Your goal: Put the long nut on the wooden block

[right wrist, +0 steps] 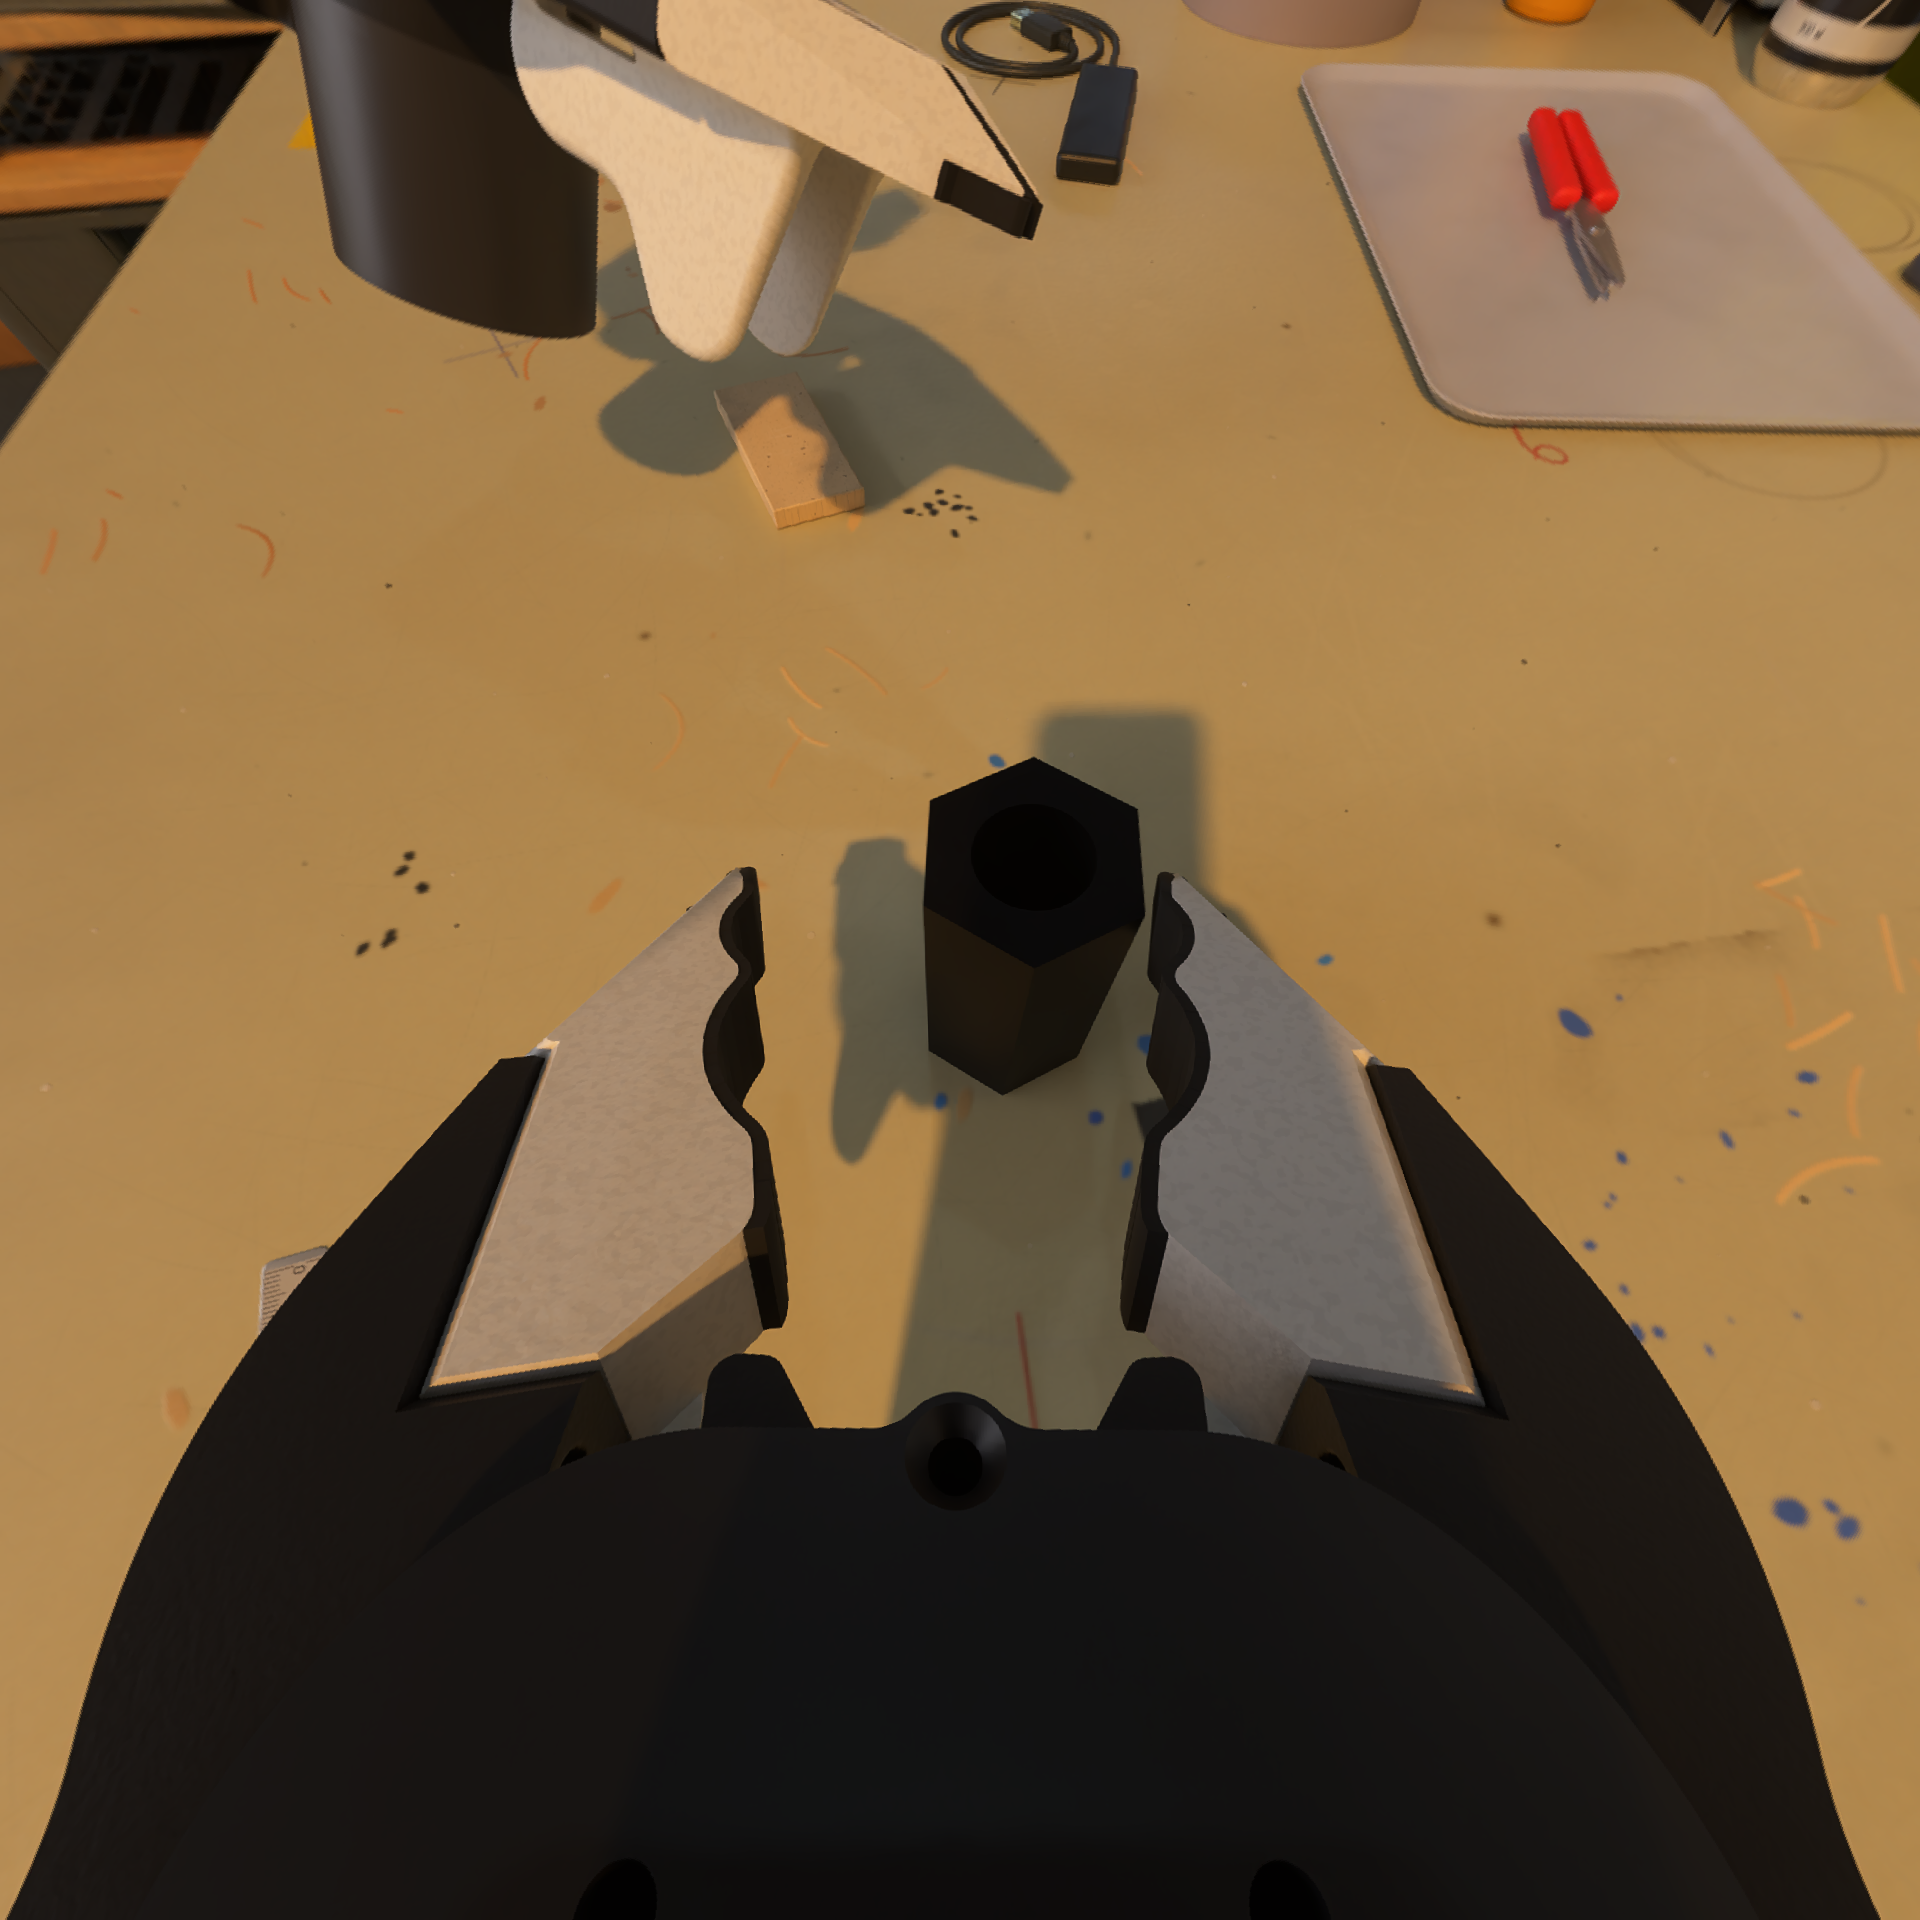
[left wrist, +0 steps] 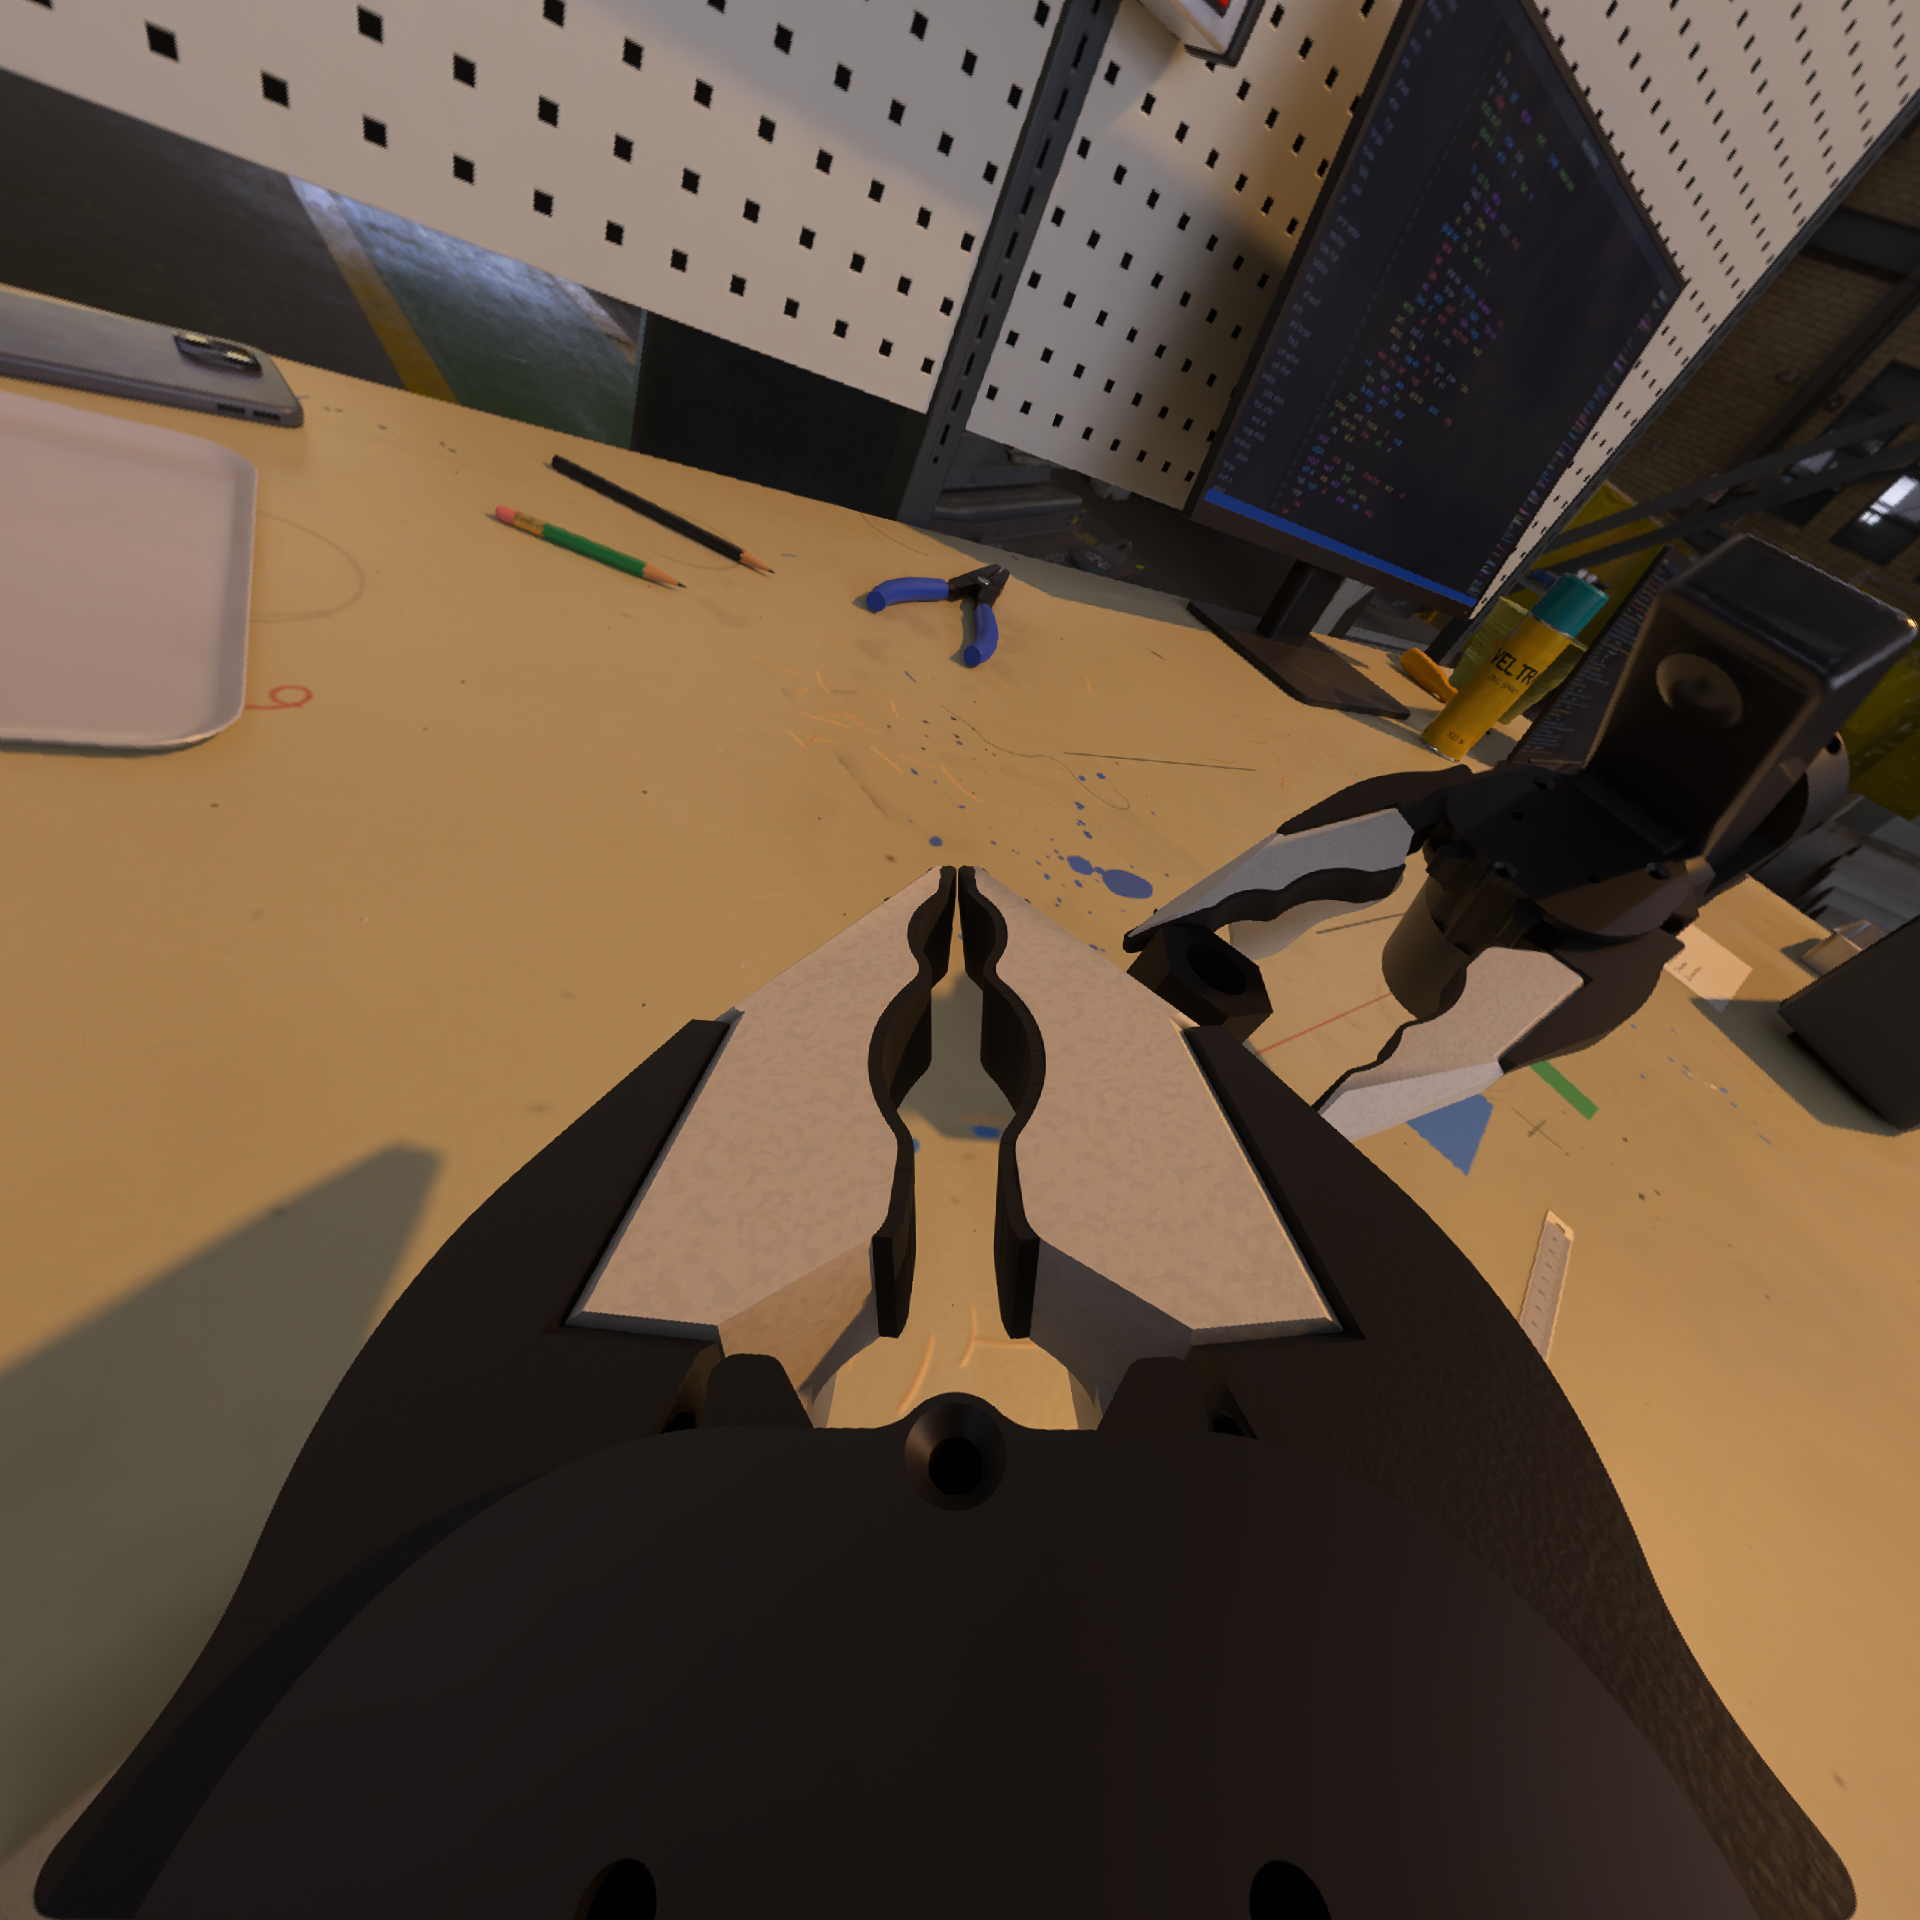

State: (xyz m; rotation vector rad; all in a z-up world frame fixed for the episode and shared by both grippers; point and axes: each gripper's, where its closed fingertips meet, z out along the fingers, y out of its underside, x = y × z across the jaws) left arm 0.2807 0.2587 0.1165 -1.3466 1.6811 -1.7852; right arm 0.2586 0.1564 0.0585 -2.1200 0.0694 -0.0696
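Over the bench in the left wrist view, the left gripper (left wrist: 957,878) is pressed together, empty. In the right wrist view, the right gripper (right wrist: 956,883) is spread around the upright long nut (right wrist: 1029,925), ungrasped; the wooden block (right wrist: 790,447) lies well beyond, bare. Everything remains.

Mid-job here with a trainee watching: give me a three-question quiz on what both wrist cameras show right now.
1. True or false: the right claw is shut on the long nut.
2. What lies on the grey tray? A) blue pliers B) red-handled cutters C) pencils
3. Fill in: the wooden block lies under the ____ claw.

Key: 1 false, its fingers are apart around the upright nut; 2 B; 3 left.
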